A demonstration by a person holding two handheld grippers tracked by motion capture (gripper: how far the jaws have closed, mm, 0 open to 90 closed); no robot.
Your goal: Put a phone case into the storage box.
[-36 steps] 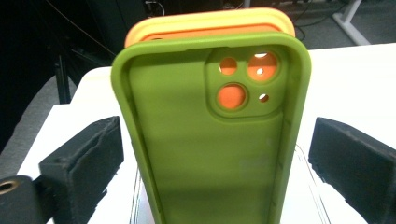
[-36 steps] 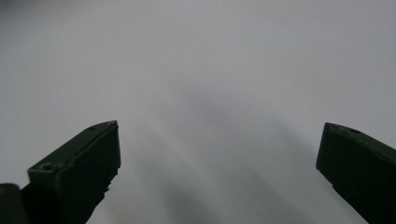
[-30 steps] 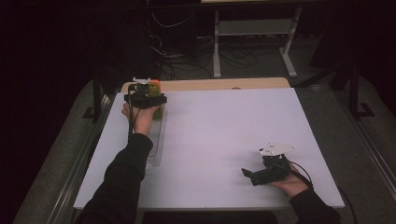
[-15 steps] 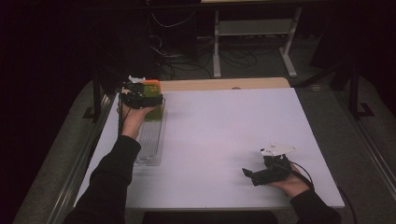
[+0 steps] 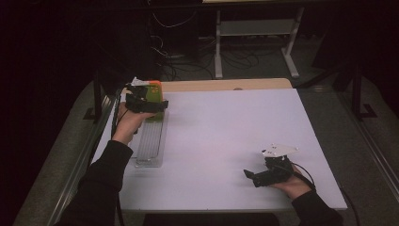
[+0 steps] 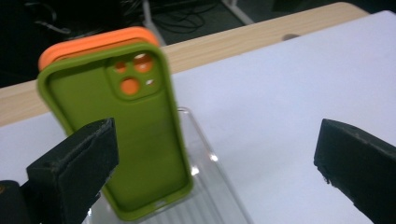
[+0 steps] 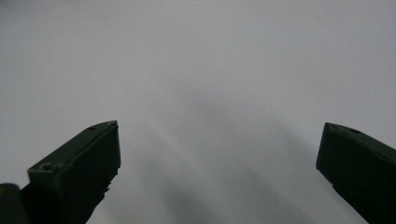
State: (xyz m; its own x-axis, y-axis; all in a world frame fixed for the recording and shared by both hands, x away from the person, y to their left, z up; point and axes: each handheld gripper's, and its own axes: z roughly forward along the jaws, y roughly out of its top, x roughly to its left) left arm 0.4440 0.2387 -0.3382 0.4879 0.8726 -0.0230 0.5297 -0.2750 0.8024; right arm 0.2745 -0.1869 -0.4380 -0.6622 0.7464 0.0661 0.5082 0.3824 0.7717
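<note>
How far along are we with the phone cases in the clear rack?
Early, by the look of it. Two cases, a green case and an orange case behind it, stand upright in the clear rack. The left hand-held gripper is at them, jaws wide open with nothing gripped. The right hand-held gripper rests open over the white table. Grasping and moving a case is still ahead.

The green phone case [image 6: 122, 140] looks like matt, soft silicone, as does the orange phone case [image 6: 88, 41] behind it at 12 o'clock. The rack [image 6: 205, 186] under them is clear, glossy ribbed plastic. The table [image 5: 226, 136] has a smooth matt white top, with a pale wood strip [image 5: 221, 85] at its 12 o'clock edge.
</note>
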